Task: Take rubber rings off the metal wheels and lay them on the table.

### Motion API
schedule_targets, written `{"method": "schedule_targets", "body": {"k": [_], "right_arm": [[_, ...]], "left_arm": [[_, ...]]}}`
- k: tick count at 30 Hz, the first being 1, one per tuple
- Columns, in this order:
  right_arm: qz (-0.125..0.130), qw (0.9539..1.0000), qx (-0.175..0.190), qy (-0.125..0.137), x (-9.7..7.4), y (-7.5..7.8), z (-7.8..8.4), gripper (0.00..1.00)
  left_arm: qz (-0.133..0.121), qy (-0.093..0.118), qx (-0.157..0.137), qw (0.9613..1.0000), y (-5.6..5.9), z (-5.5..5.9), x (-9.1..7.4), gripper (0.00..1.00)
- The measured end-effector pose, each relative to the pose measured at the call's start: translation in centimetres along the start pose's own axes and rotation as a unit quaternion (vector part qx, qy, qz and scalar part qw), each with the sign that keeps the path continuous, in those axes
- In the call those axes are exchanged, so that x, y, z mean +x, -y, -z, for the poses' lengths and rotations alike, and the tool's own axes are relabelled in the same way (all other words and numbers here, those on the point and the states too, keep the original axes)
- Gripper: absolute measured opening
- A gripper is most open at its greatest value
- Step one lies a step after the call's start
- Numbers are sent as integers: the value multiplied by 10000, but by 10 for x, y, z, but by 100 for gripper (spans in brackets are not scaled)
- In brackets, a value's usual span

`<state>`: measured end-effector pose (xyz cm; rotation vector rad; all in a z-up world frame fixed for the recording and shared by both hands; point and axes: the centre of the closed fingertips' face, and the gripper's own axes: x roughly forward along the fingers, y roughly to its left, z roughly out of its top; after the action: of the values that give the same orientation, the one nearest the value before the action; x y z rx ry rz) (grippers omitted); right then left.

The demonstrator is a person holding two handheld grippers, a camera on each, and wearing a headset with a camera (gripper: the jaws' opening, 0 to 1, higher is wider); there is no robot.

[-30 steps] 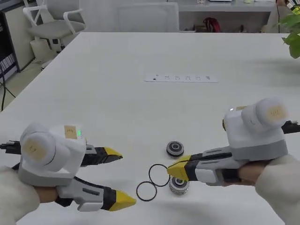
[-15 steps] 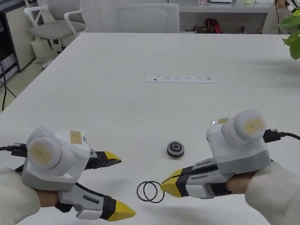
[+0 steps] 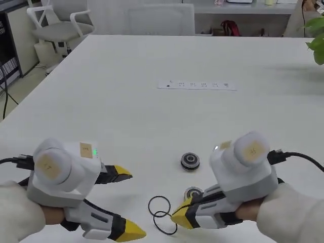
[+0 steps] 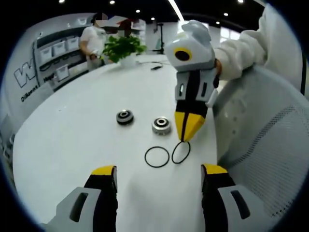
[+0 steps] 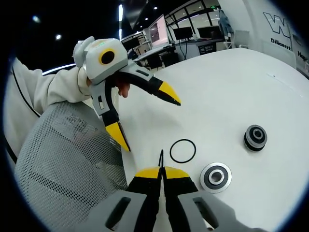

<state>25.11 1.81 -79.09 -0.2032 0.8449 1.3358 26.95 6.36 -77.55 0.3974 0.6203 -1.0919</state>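
Observation:
My right gripper (image 3: 178, 216) is shut on a thin black rubber ring (image 3: 165, 224), held tilted just above the white table (image 3: 152, 116). A second ring (image 3: 158, 205) lies flat beside it. Behind the gripper stands a bare metal wheel (image 3: 193, 193); farther back is a darker wheel (image 3: 190, 161) that looks to have its ring on. My left gripper (image 3: 126, 204) stands open at the near left, nothing in it. In the left gripper view, the right gripper (image 4: 187, 130) pinches the ring (image 4: 181, 152) beside the flat ring (image 4: 157, 156). In the right gripper view, the held ring (image 5: 161, 158) shows edge-on.
A white socket strip (image 3: 197, 85) is set in the table's middle. Office chairs (image 3: 58, 28) stand past the far left corner and a plant (image 3: 316, 35) at the far right. A mesh chair (image 5: 63, 159) sits close by the table's near edge.
My right gripper has drawn back toward the near edge with a ring pinched in it, uncovering the bare wheel. The left gripper has barely moved.

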Motion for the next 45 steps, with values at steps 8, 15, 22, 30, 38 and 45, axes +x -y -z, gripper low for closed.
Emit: {"method": "schedule_targets", "body": {"k": [8, 15, 22, 30, 38, 45], "right_arm": [[161, 9998, -37, -95, 2, 7, 5, 0], [198, 9998, -55, -69, 2, 8, 5, 0], [245, 9992, -260, -172, 4, 10, 8, 7], [348, 9990, -279, -96, 1, 14, 4, 11], [445, 9984, -275, 197, -7, 19, -8, 14], [553, 9970, -181, 501, -20, 27, -21, 17]], "left_arm": [[7, -24, 7, 10000, 2, 0, 0, 71], [10, -39, 10, 10000, 1, 1, 0, 71], [6, -47, 3, 10000, 1, 2, -1, 71], [11, -59, -1, 10000, 0, 3, 0, 71], [21, -78, -6, 10000, 2, 5, -1, 70], [14, -102, 0, 9999, 2, 6, -1, 70]]}}
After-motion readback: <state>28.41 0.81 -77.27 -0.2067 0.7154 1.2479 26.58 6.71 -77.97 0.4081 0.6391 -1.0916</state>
